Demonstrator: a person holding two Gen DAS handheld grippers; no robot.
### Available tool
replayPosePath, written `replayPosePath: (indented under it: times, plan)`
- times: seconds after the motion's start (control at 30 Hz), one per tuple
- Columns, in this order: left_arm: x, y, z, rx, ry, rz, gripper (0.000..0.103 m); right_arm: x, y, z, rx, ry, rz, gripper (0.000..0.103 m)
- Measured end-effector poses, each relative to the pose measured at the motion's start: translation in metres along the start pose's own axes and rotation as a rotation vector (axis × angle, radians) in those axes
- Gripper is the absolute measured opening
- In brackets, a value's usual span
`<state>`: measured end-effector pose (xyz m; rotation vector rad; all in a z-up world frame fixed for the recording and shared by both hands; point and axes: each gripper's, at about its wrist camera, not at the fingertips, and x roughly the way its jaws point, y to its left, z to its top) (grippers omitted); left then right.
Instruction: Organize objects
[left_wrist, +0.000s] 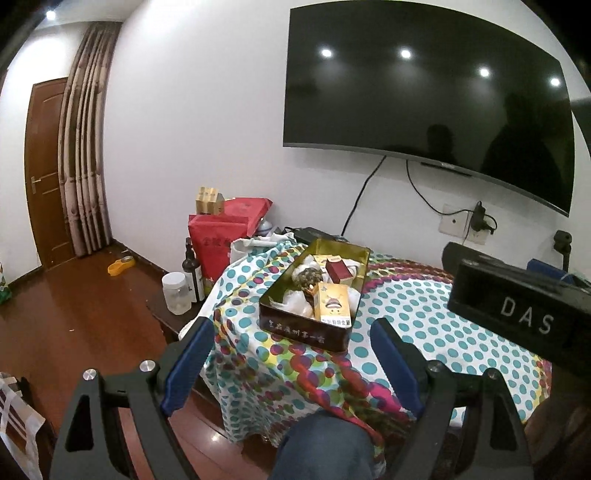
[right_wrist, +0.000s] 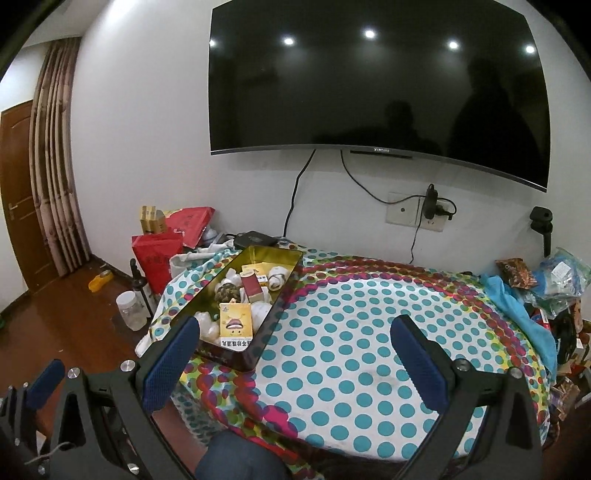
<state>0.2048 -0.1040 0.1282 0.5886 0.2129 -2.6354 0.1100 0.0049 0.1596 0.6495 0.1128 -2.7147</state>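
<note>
A long gold-lined tin box (left_wrist: 267, 299) (right_wrist: 293, 266) sits at the left edge of a round table with a polka-dot cloth (left_wrist: 424, 325) (right_wrist: 351, 332). Inside it lie a yellow carton (left_wrist: 332, 304) (right_wrist: 236, 321), a dark red box (left_wrist: 338, 271) (right_wrist: 252, 286), a brown patterned ball (left_wrist: 306, 277) (right_wrist: 226, 293) and white wrapped items. My left gripper (left_wrist: 291, 354) is open and empty, held in front of the tin. My right gripper (right_wrist: 295, 354) is open and empty above the table's near part. The right gripper's body (left_wrist: 517, 306) shows in the left wrist view.
Red gift bags (left_wrist: 216, 236) (right_wrist: 159, 254), a dark bottle (left_wrist: 192, 266) and a clear jar (left_wrist: 176, 291) (right_wrist: 131, 308) stand left of the table. A TV (right_wrist: 369, 81) hangs on the wall. Snack bags and blue cloth (right_wrist: 535, 288) pile at the table's right. My knee (left_wrist: 325, 446) is below.
</note>
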Motion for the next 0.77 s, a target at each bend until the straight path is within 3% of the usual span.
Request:
replayPosePath:
  times: [0.77]
  plan:
    - [0.0099, -0.002, -0.0064, 0.008, 0.066, -0.022, 0.089, 0.0022, -0.0009, -0.0054, 0.004, 0.029, 0.017, 0.103]
